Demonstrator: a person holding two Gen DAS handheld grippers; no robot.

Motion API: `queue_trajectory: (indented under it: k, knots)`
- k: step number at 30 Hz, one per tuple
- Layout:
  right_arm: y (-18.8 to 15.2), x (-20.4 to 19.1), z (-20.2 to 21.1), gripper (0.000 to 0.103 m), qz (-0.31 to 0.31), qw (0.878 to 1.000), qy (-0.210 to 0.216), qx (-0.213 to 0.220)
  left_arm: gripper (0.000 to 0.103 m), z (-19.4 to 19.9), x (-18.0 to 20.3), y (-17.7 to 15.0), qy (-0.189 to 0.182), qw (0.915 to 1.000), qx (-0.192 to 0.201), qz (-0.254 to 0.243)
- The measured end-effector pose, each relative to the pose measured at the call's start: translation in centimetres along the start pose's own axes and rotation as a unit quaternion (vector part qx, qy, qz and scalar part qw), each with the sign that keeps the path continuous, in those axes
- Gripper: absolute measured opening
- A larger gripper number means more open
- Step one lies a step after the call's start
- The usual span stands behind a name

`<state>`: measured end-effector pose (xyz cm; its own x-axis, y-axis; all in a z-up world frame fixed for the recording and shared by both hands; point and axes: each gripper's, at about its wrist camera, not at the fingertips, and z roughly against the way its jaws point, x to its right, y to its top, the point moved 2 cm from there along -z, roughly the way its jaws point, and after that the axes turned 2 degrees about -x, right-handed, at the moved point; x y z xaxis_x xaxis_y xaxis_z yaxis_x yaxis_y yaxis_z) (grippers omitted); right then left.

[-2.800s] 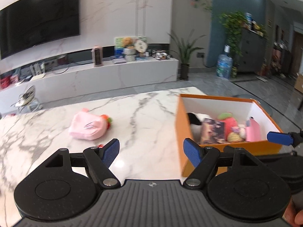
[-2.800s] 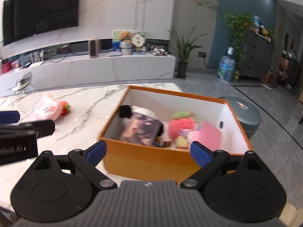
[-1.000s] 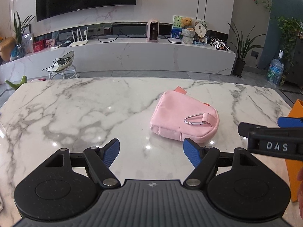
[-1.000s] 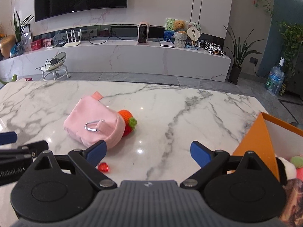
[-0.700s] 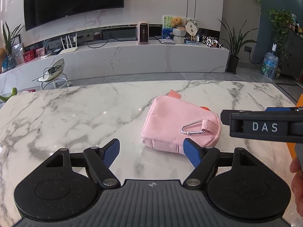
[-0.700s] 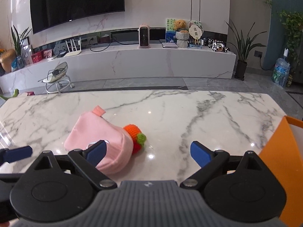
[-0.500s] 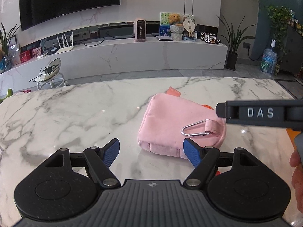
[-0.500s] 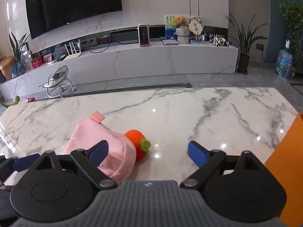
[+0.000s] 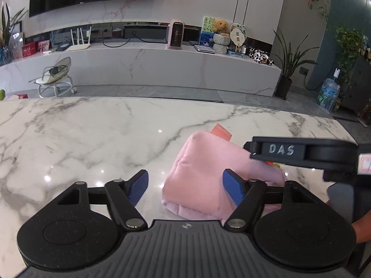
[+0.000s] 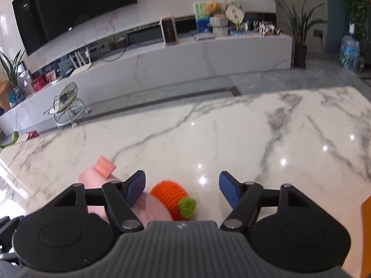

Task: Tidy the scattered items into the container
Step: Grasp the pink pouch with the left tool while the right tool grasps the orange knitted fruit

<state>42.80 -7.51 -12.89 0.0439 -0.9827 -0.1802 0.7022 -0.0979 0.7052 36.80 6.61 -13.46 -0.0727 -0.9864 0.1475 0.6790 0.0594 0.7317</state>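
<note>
A pink fabric pouch (image 9: 204, 169) lies on the marble table (image 9: 92, 134). My left gripper (image 9: 185, 186) is open, and the pouch's near left end sits between its fingers. In the right wrist view the pouch (image 10: 92, 176) is at lower left, with an orange crocheted carrot toy (image 10: 171, 195) beside it. My right gripper (image 10: 182, 188) is open, low over the table, with the carrot between its fingers. The right gripper's body crosses the left wrist view (image 9: 301, 153) over the pouch's far right side. A sliver of the orange box (image 10: 366, 231) shows at the right edge.
The marble table (image 10: 255, 139) stretches ahead and to the right. Beyond its far edge are the floor, a white TV bench (image 9: 150, 62) and a small baby bouncer (image 9: 55, 74).
Both grippers have moved forward and down toward the pouch and carrot. The pouch now lies between my left fingers and the carrot between my right fingers. The box has slid almost out of view.
</note>
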Motion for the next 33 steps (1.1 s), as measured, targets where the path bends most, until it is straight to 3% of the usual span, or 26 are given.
queue_trajectory:
  k: [2, 5, 12, 20, 33]
  knots:
    - [-0.4, 0.0, 0.0, 0.068, -0.002, 1.0, 0.002, 0.0, 0.067, 0.0, 0.1, -0.2, -0.012, 0.9999, -0.005, -0.004]
    - [-0.9, -0.4, 0.1, 0.049, 0.008, 1.0, 0.014, -0.019, 0.064, 0.4, 0.5, -0.6, -0.003, 0.9997, -0.01, -0.023]
    - [-3.2, -0.8, 2.8, 0.048, 0.041, 0.999, 0.005, -0.03, 0.057, 3.2, 1.0, -2.7, -0.003, 0.9982, -0.037, -0.047]
    - [-8.0, -1.0, 8.0, 0.048, 0.088, 0.994, 0.008, -0.058, 0.056, 7.9, 2.1, -6.6, 0.0, 0.9947, -0.067, -0.078]
    - [-13.4, 0.2, 14.4, 0.048, 0.088, 0.99, 0.022, -0.107, 0.055, 13.3, 3.8, -11.1, -0.01, 0.9876, -0.1, -0.121]
